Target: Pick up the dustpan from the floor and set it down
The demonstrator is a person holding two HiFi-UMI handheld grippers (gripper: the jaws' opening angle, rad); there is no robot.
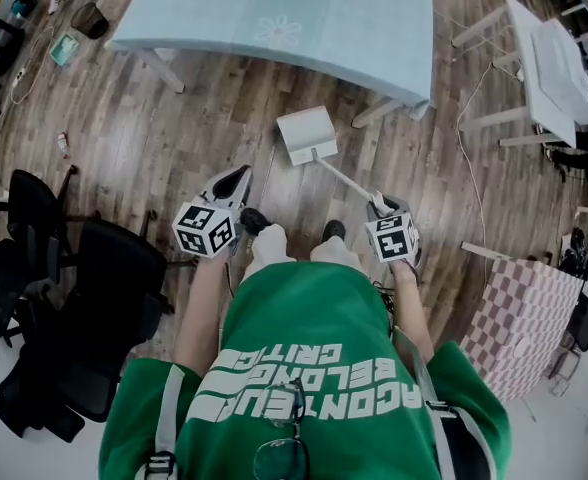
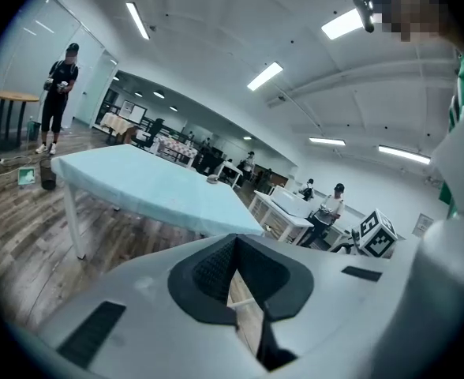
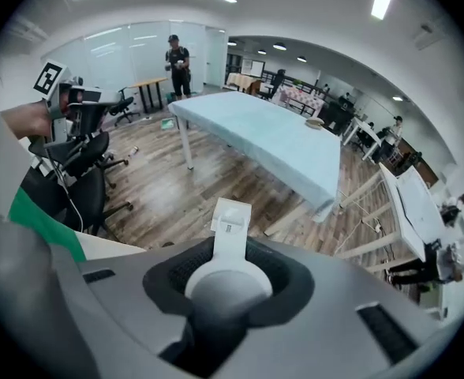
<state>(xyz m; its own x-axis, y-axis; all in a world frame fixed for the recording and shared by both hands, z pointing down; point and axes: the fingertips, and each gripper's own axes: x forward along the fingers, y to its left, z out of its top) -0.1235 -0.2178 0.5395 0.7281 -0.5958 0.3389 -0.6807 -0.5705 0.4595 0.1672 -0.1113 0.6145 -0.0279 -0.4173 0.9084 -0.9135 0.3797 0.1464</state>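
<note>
**Our right gripper holds the dustpan by its handle**

Our right gripper (image 3: 230,253) pinches the round end of a long white handle (image 3: 229,247). The dark pads sit tight on both sides of it. In the head view this gripper (image 1: 380,204) is low on the right and points down at the floor (image 1: 164,138). The handle (image 1: 346,179) runs away from it, far and to the left, to the flat white dustpan (image 1: 307,134). The dustpan (image 3: 230,215) is over the wood floor, just in front of our shoes (image 1: 255,220). We cannot tell if it touches the floor.

Our left gripper (image 2: 236,242) has its tips pressed together, with nothing between them. It (image 1: 240,175) is on the left, near our left shoe, well apart from the dustpan.

Just past the dustpan stands a big blue table (image 1: 274,13). Black chairs (image 1: 84,298) are near us on the left. A checkered box (image 1: 524,318) is near us on the right, and a white table (image 1: 554,68) is far on the right.
</note>
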